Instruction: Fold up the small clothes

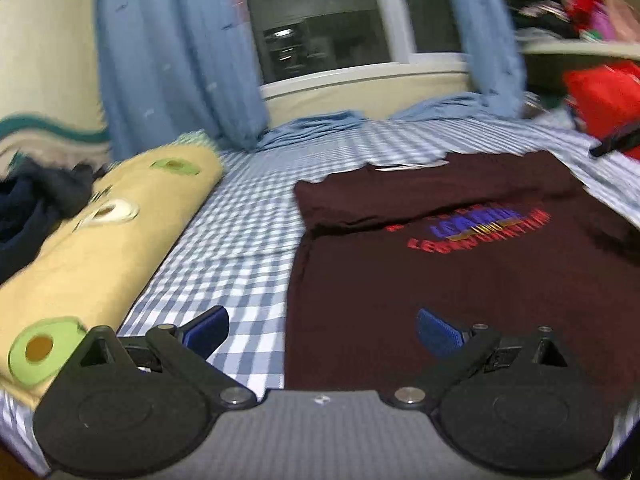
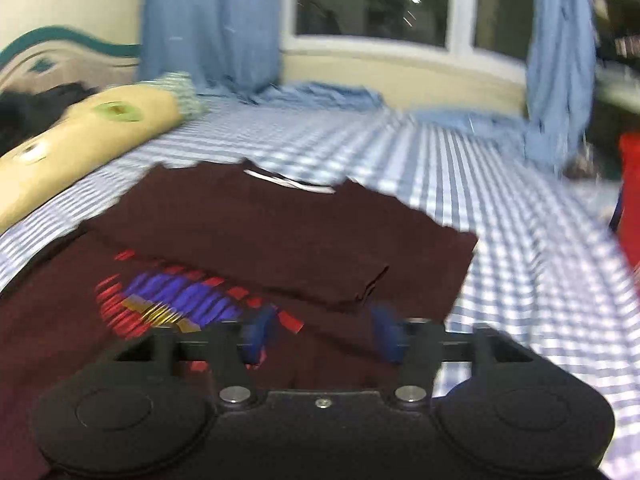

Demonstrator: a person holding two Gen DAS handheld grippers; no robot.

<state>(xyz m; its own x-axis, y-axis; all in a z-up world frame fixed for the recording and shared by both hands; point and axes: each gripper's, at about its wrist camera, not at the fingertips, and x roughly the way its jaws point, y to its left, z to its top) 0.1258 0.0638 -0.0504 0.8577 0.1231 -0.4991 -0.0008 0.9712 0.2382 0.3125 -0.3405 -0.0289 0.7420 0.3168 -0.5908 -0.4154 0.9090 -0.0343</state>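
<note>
Maroon cotton T-shirt (image 1: 460, 280), soft and matte with a red, blue and gold print, lies flat on the blue-and-white checked bedsheet (image 1: 248, 216), its sleeves folded in over the chest. Beside it rests a smooth yellow pillow (image 1: 100, 248) with green avocado shapes. Left gripper (image 1: 322, 330) hovers with its blue-padded fingers (image 1: 208, 330) spread wide, straddling the shirt's left edge, grasping nothing. Right gripper (image 2: 324, 338) is released too, fingers apart above the print, blurred. Bare sheet lies open to the shirt's right.
</note>
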